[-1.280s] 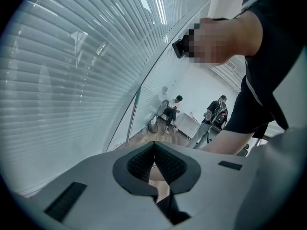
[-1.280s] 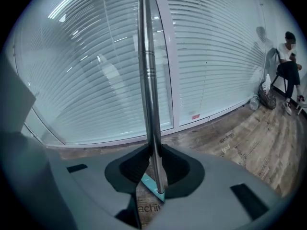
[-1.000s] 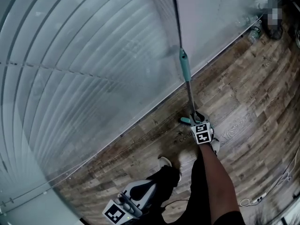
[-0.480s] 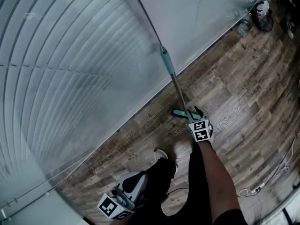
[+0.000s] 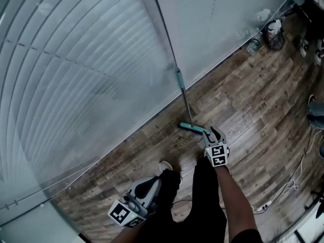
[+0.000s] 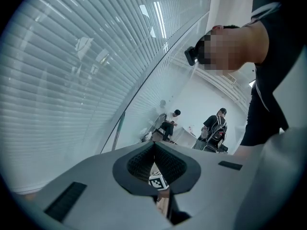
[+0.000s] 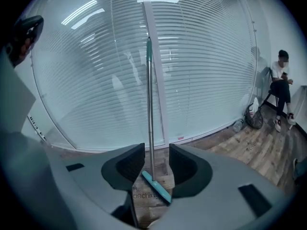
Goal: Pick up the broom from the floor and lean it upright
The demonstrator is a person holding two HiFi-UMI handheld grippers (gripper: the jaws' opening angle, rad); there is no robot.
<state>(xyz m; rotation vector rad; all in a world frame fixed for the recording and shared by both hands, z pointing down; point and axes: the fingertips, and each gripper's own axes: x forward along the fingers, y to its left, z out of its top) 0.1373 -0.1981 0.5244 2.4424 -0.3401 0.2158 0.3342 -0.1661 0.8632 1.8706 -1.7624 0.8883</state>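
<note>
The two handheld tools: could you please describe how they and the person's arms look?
The left tool and the right tool both have light grey shells, dark ribbed pads and a cube of black-and-white square markers. The right forearm is bare below a dark sleeve. The right tool's jaws have just been opening, nothing between them.

End of broom head behind right hand-held gripper

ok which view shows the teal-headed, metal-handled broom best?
Right gripper view: the broom shows whole, head on the wood floor, handle up the glass wall. Head view shows the broom small, foreshortened from above. Left gripper view shows no clear broom.
</note>
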